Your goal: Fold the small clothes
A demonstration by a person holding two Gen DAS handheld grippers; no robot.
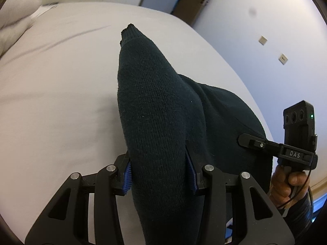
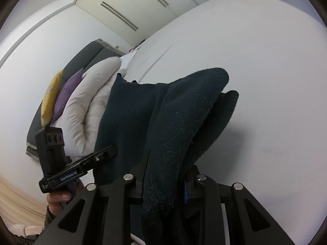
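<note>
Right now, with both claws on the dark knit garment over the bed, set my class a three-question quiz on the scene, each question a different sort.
1. True or false: the left claw has the dark knit garment between its blue pads.
2. Multiple choice: the garment hangs over A) a wooden floor, B) a white bed, C) a sink.
3. Fill in: beside the white pillow lie a purple cushion and a ____ one.

Key: 1 true; 2 B; 3 yellow.
</note>
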